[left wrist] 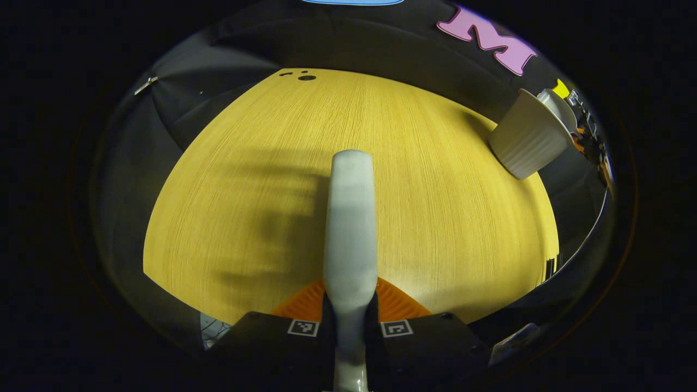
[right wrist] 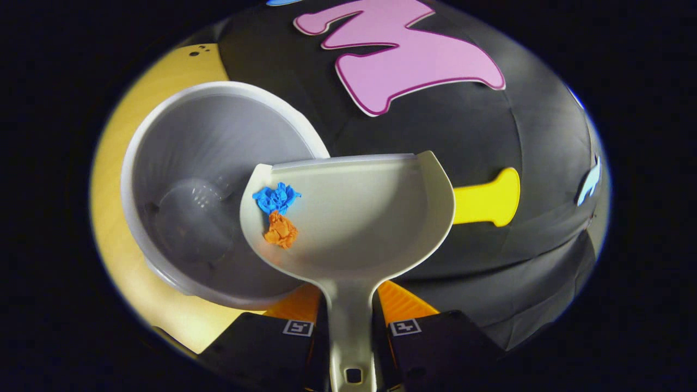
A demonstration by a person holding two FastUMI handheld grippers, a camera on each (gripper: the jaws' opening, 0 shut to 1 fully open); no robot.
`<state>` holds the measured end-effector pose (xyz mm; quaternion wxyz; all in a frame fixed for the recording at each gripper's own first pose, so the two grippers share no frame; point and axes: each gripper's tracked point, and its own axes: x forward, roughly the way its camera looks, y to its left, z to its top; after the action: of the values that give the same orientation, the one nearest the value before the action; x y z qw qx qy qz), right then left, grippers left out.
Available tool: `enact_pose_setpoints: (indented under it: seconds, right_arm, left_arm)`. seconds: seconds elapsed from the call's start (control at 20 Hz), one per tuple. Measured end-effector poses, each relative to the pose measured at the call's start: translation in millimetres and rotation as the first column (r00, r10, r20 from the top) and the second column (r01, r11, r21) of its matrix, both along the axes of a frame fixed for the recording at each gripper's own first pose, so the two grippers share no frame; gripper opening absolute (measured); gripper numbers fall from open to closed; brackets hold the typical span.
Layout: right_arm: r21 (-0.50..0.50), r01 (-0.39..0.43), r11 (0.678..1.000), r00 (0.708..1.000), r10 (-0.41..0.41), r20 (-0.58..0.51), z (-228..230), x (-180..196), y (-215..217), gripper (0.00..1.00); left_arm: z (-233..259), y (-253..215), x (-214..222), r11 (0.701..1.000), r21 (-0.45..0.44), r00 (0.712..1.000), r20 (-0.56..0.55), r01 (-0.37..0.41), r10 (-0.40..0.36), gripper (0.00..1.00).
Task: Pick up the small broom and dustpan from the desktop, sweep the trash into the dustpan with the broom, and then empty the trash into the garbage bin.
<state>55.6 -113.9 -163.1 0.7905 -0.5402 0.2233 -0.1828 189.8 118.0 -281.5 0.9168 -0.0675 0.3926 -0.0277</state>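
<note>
In the left gripper view my left gripper (left wrist: 349, 313) is shut on the white broom handle (left wrist: 350, 218), which points away over the wooden desktop (left wrist: 435, 218). The white ribbed garbage bin (left wrist: 531, 136) stands at the far right of the desk. In the right gripper view my right gripper (right wrist: 348, 321) is shut on the handle of the white dustpan (right wrist: 359, 223). The pan hangs tilted over the rim of the garbage bin (right wrist: 190, 163). A blue paper scrap (right wrist: 276, 197) and an orange scrap (right wrist: 281, 231) lie at the pan's left side. The bin looks empty inside.
Small dark holes (left wrist: 305, 76) mark the desk's far edge. The black booth wall (right wrist: 463, 120) rises right behind the bin. Shadows fall across the left half of the desk.
</note>
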Motion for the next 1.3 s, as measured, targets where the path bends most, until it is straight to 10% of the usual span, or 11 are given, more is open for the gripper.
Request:
enact_pose_setpoints:
  seconds: [0.65,1.05,1.3]
  right_arm:
    - [-0.304,-0.158,0.939,0.977,0.105,-0.185,28,-24,-21,0.36]
    - [0.029,-0.076,0.997,0.986,0.079,-0.147,24,-28,-21,0.36]
    - [0.336,0.006,0.942,0.999,0.012,-0.053,39,-49,-7,0.36]
  left_arm:
    - [9,-1,9,1.000,0.005,0.999,-0.033,0.005,-0.005,0.27]
    - [40,-15,27,0.999,0.037,1.000,-0.001,0.016,-0.016,0.27]
    - [67,-21,35,1.000,0.027,0.996,0.086,0.004,-0.006,0.27]
